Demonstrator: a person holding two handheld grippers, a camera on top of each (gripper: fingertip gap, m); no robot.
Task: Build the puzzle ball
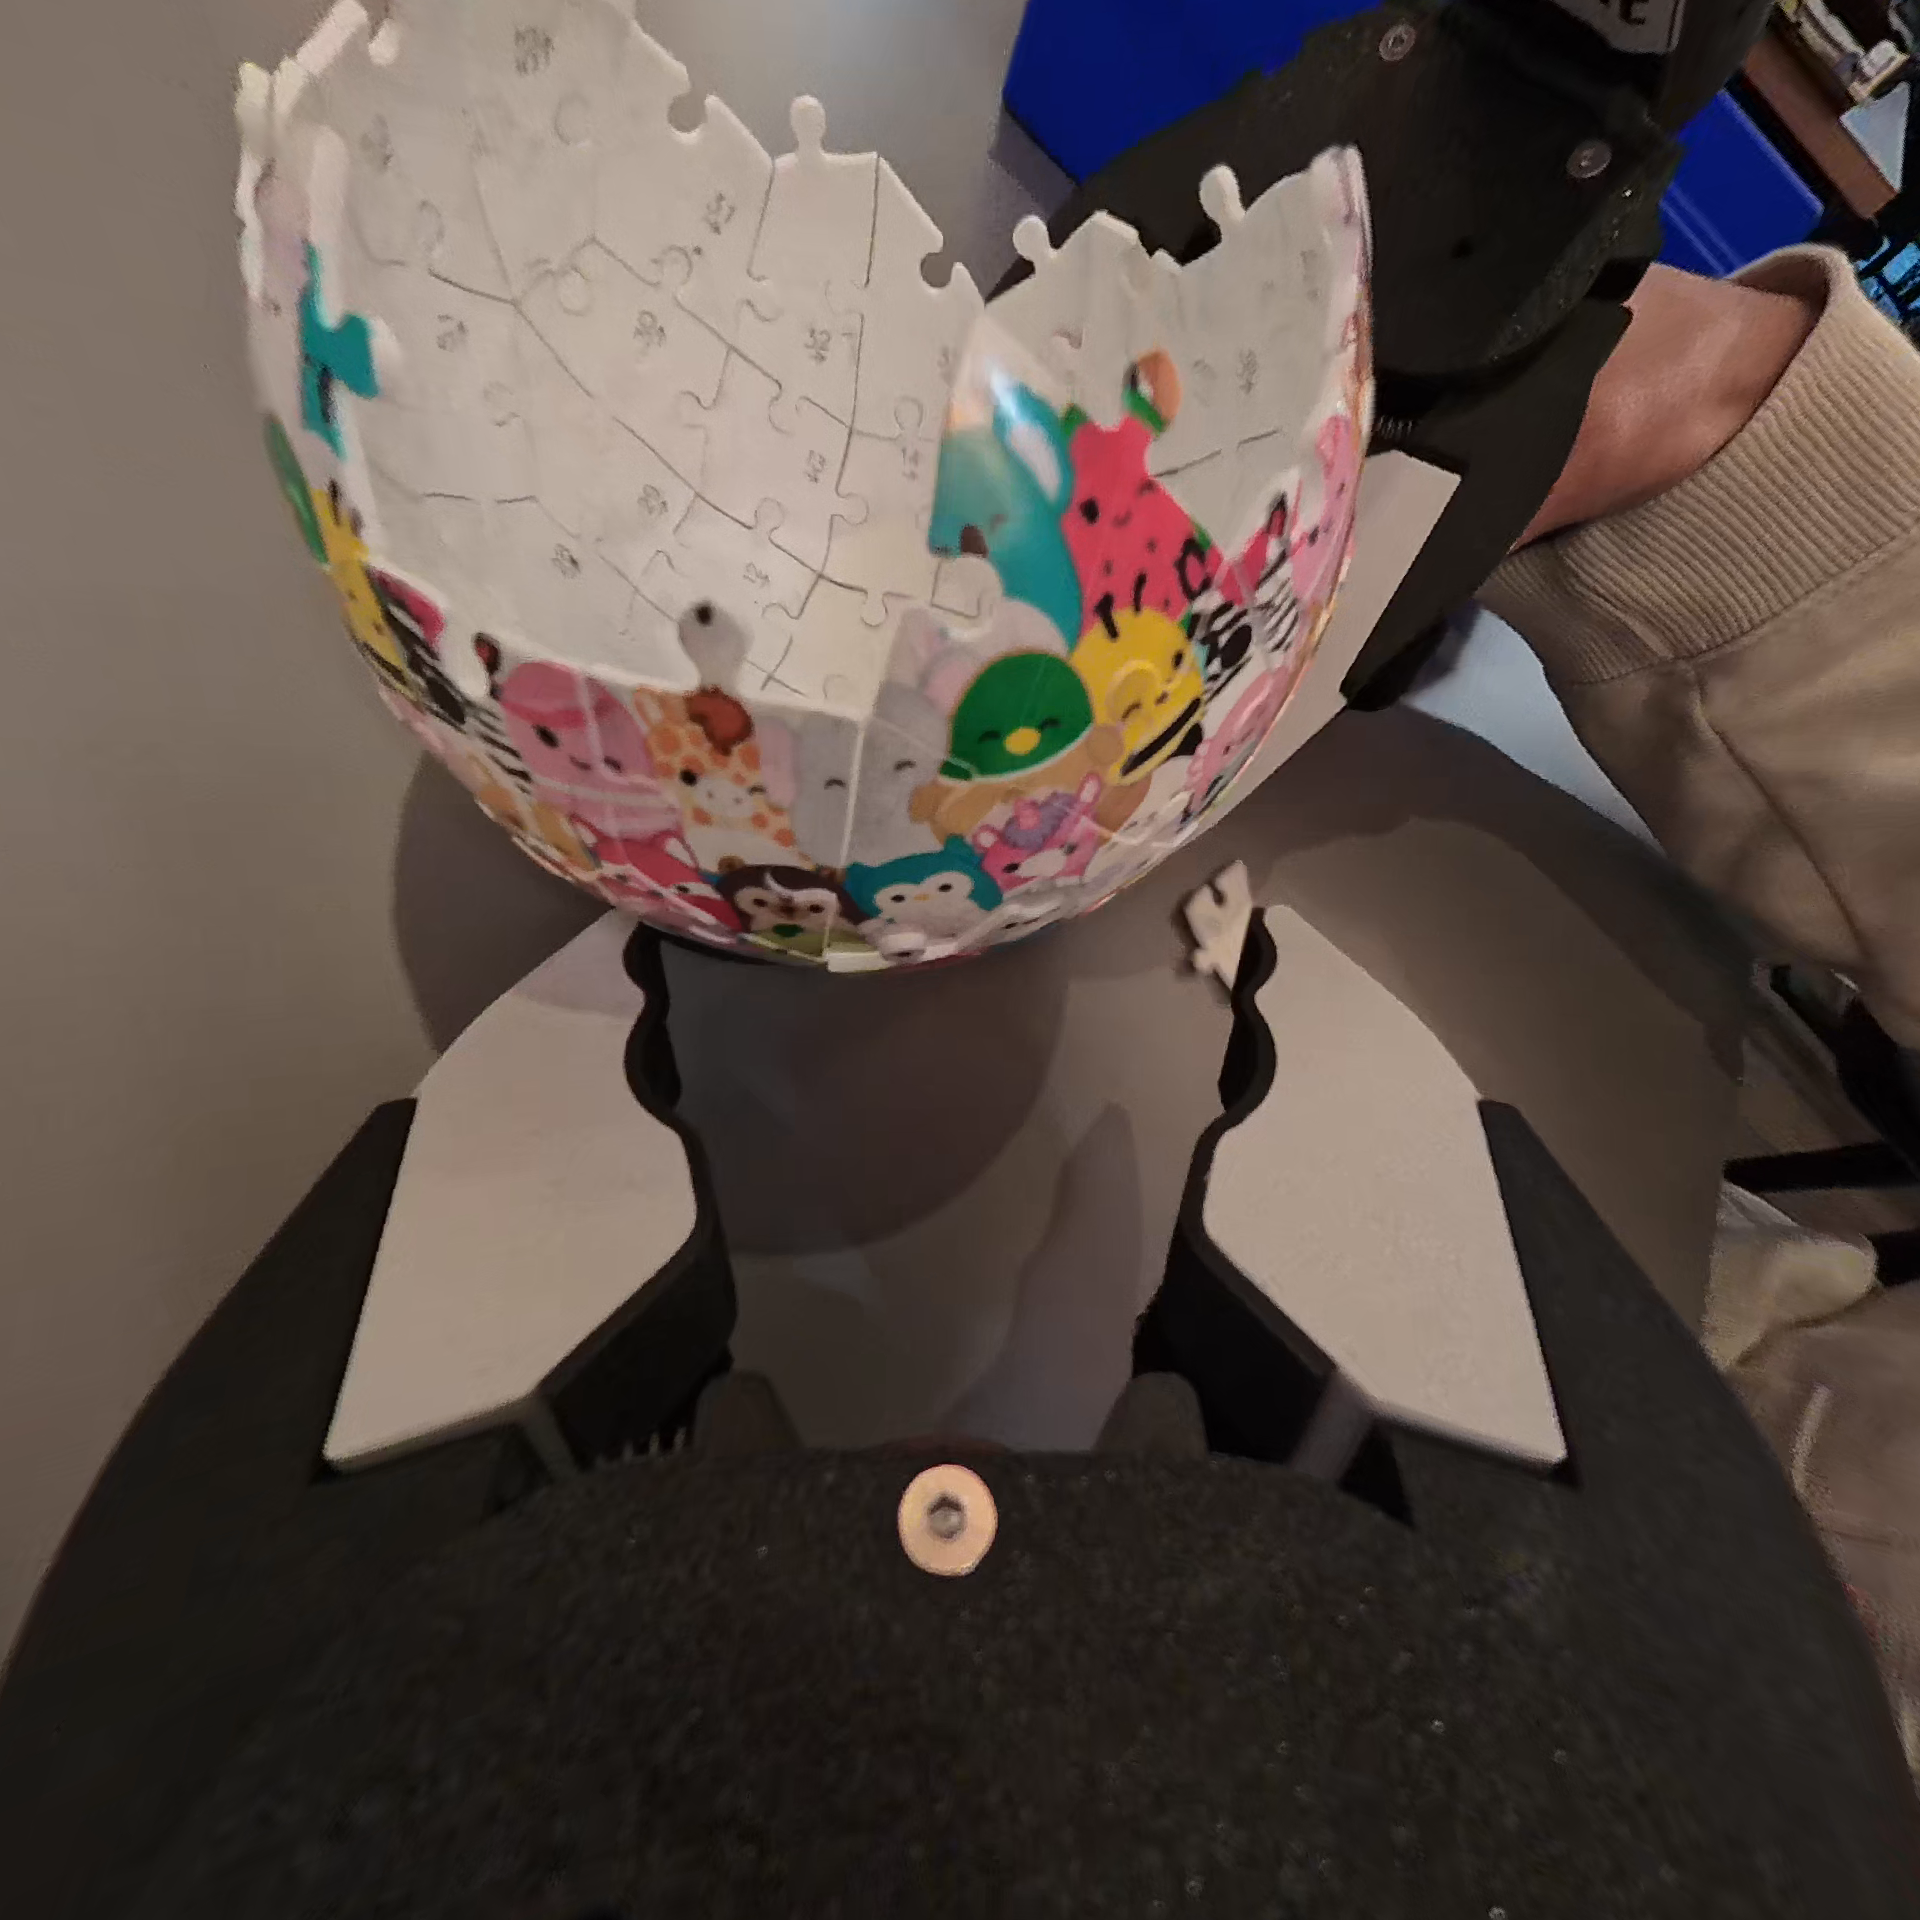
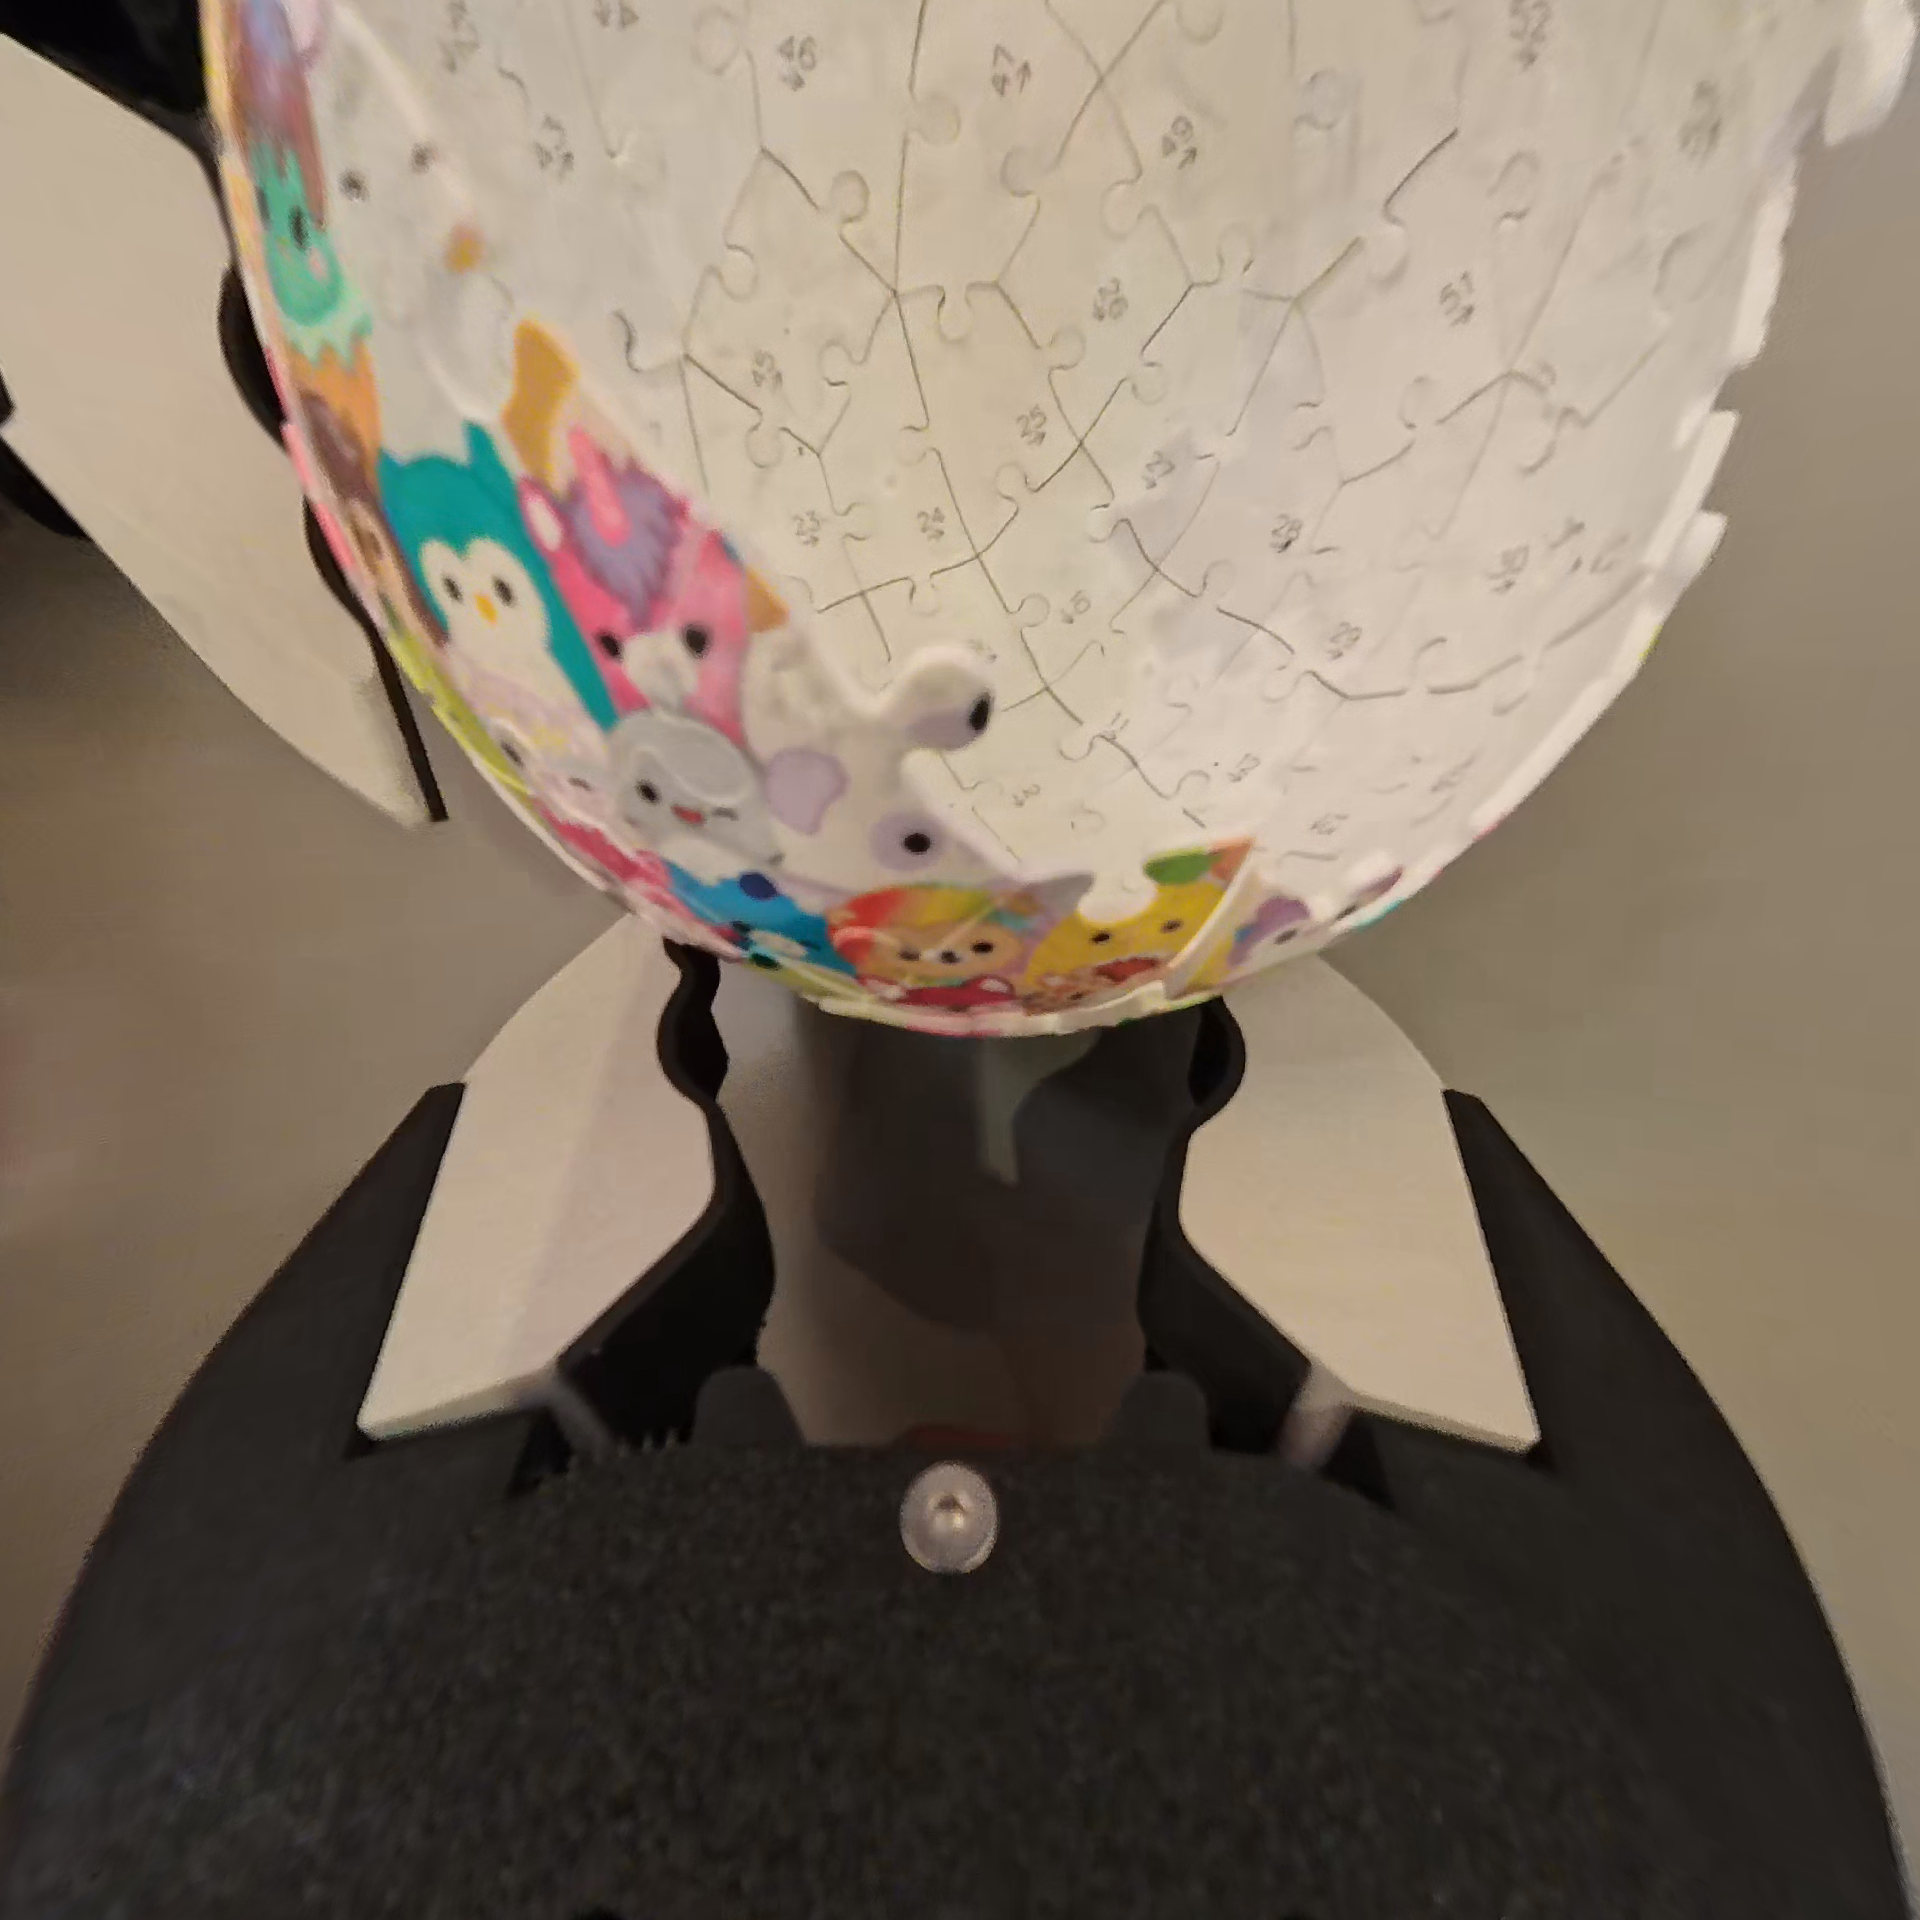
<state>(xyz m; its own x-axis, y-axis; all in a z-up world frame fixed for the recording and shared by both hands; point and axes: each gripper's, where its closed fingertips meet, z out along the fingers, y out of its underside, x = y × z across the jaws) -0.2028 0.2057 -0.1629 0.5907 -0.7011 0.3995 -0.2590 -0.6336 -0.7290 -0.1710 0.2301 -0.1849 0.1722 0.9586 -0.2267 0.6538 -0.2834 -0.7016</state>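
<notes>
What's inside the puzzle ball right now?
The puzzle ball is an open, unfinished shell. Inside, only the white backs of joined pieces show, and nothing loose lies in the part that shows. The near wall hides the very bottom of the inside in both views.

puzzle ball [image 1: 810,540] half-built, sitting right ahead of left tool [image 1: 945,966]; right tool [image 1: 1455,312] behind ball on far right; tabletop [image 1: 156,727] underneath.

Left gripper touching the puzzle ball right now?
Cannot tell. Left wrist view: the puzzle ball overlaps the open left gripper at its fingertips, hiding any gap or contact. Right wrist view doesn't settle it either.
</notes>
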